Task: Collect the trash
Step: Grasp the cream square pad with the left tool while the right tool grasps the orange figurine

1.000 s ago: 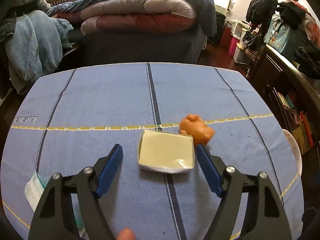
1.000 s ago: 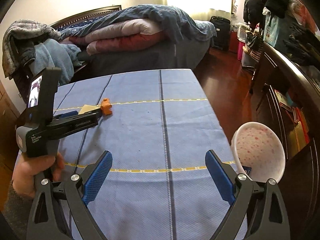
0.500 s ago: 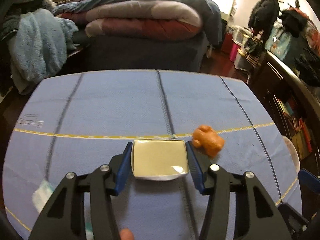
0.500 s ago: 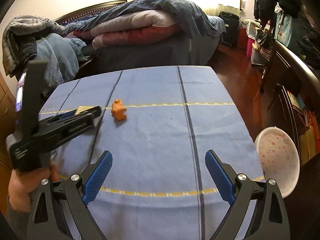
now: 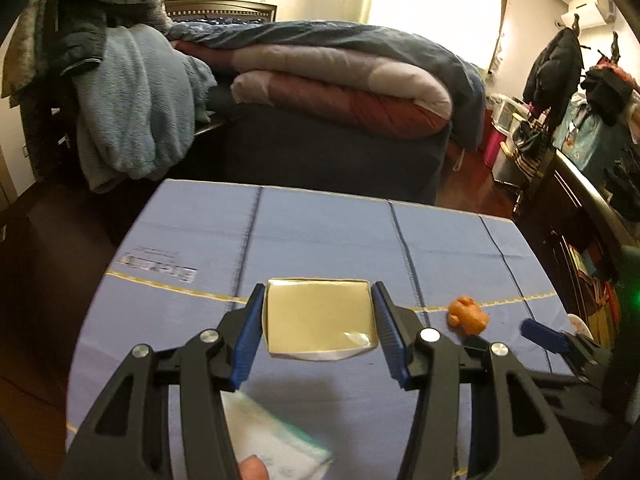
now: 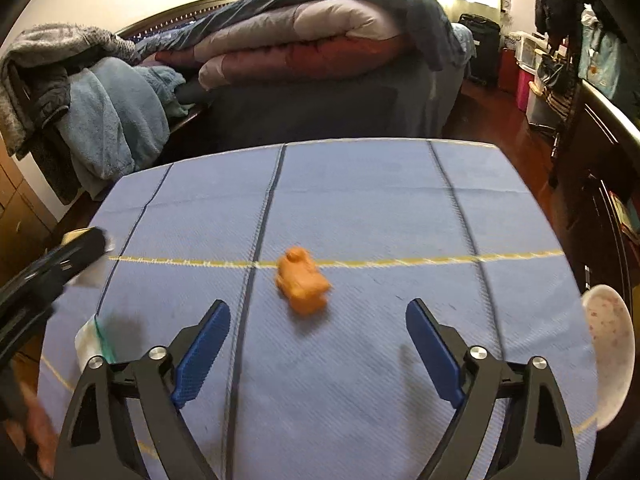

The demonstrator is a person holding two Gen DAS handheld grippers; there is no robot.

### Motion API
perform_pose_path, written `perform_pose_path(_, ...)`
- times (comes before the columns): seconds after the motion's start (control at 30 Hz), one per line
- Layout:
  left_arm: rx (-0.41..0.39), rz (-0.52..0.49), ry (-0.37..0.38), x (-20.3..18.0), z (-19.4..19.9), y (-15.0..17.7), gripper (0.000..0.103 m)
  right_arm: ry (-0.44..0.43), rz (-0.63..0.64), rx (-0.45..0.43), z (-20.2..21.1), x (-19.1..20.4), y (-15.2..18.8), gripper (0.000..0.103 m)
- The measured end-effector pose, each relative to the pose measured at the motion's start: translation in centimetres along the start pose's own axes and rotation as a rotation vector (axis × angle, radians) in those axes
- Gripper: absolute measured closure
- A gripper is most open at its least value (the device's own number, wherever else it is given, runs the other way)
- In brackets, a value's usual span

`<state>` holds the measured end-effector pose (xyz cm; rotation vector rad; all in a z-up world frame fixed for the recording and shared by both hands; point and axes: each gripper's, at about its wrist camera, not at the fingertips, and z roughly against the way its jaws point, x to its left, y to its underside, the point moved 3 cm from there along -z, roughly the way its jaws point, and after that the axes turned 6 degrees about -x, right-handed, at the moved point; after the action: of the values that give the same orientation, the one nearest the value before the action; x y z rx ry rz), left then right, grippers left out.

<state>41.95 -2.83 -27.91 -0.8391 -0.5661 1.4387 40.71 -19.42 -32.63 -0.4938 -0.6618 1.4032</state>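
Observation:
My left gripper [image 5: 319, 330] is shut on a small square paper tray [image 5: 320, 322], beige inside with a white rim, and holds it lifted above the blue tablecloth [image 5: 328, 240]. An orange crumpled scrap [image 5: 467, 315] lies on the cloth to its right. In the right wrist view that orange scrap [image 6: 302, 281] lies just ahead of my right gripper [image 6: 318, 350], between its fingers' lines; the gripper is open and empty. The left gripper [image 6: 60, 264] shows at the left edge there, its hold mostly hidden.
A white and green packet [image 5: 276, 446] lies under the left gripper; it also shows at the left in the right wrist view [image 6: 94, 340]. A white speckled bowl [image 6: 610, 356] sits at the table's right edge. A bed with piled blankets [image 6: 304, 40] stands behind the table.
My left gripper closed on the paper tray and lifted it up and left. My right gripper moved left toward the orange scrap, still open.

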Motion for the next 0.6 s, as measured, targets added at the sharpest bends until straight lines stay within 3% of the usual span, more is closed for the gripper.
perform_pose_path(0.2, -0.009, 0.02, -0.018, 1.9, 0.6, -0.3, 0.05, 0.022, 0.009, 0.034, -1.9, 1.5, -0.1, 0.039)
perform_pose_path(0.33, -0.011, 0.026, -0.022, 2.5, 0.7, -0.4, 0.05, 0.044, 0.033, 0.029, -2.0, 1.8, 0.1, 0.047)
perform_pose_path(0.5, -0.008, 0.024, -0.017, 2.6, 0.8, -0.3, 0.05, 0.062, 0.054, 0.024, -1.8, 1.8, 0.2, 0.07)
perform_pose_path(0.6, -0.009, 0.018, -0.013, 2.1, 1.0, -0.3, 0.05, 0.058, 0.045, 0.026, -1.5, 1.3, 0.2, 0.076)
